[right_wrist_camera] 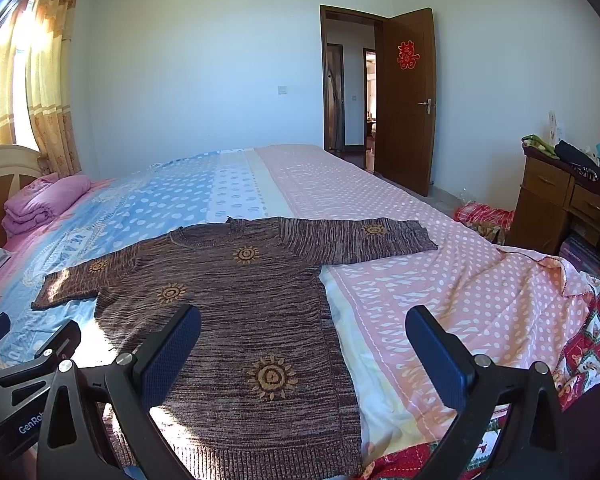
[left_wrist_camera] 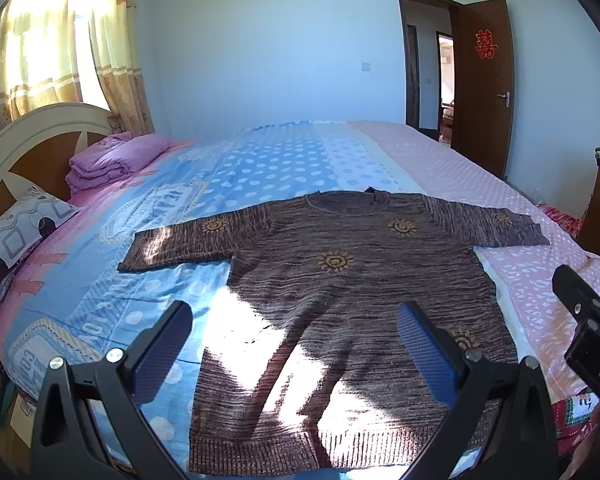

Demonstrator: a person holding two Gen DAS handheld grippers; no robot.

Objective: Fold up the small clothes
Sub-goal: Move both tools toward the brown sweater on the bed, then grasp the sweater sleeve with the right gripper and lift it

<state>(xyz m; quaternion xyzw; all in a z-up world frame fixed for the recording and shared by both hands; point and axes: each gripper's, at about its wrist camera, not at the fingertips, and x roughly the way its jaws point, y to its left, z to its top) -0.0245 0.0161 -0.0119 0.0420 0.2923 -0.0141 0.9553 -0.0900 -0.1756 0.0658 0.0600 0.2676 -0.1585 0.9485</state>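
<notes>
A brown knitted sweater [left_wrist_camera: 340,300] with orange sun motifs lies flat on the bed, both sleeves spread out, hem toward me; it also shows in the right wrist view [right_wrist_camera: 244,312]. My left gripper [left_wrist_camera: 296,320] is open and empty, held above the sweater's lower half. My right gripper [right_wrist_camera: 304,328] is open and empty, above the sweater's right side and the sheet beside it. The right gripper's body shows at the right edge of the left wrist view [left_wrist_camera: 588,332], and the left gripper's body at the lower left of the right wrist view [right_wrist_camera: 28,376].
The bed sheet [right_wrist_camera: 380,208] is blue and pink with white dots. A folded pink quilt [left_wrist_camera: 112,160] and a patterned pillow [left_wrist_camera: 16,236] lie by the headboard. A wooden cabinet [right_wrist_camera: 560,196] stands at right. An open door [right_wrist_camera: 408,100] is behind the bed.
</notes>
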